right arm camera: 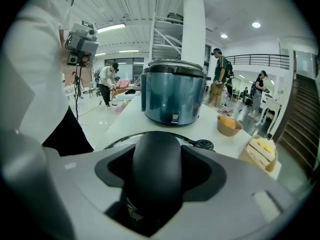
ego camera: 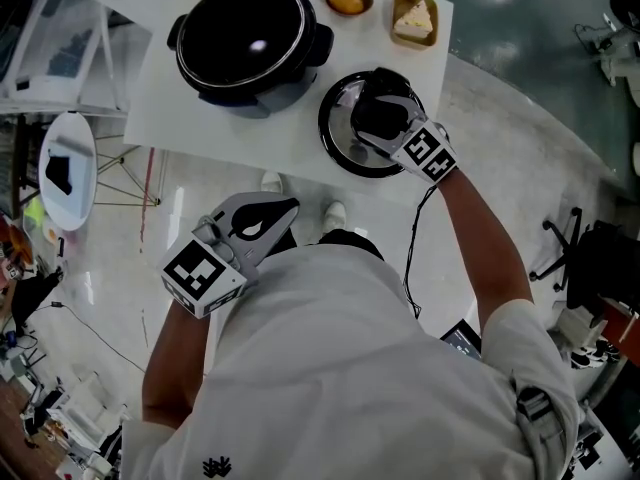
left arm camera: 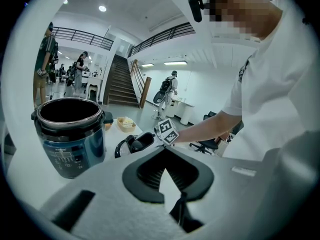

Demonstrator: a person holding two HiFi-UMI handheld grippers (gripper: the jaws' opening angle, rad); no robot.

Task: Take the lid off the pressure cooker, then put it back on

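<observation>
The pressure cooker (ego camera: 250, 38) stands open and lidless at the back left of the white table (ego camera: 185, 118); it also shows in the left gripper view (left arm camera: 70, 134) and the right gripper view (right arm camera: 174, 96). Its round lid (ego camera: 335, 138) lies flat on the table to the cooker's right, near the front edge. My right gripper (ego camera: 385, 116) reaches down over the lid, and its jaws are closed on the lid's black handle (right arm camera: 155, 174), which fills the space between the pads. My left gripper (ego camera: 285, 208) is held back off the table by my torso, shut and empty (left arm camera: 181, 199).
A brown bowl with an orange piece of food (ego camera: 347, 0) and a tray with a pale wedge of food (ego camera: 414, 18) sit at the table's back right. A small round white table (ego camera: 68, 168) stands on the floor to the left. People stand far off in the hall.
</observation>
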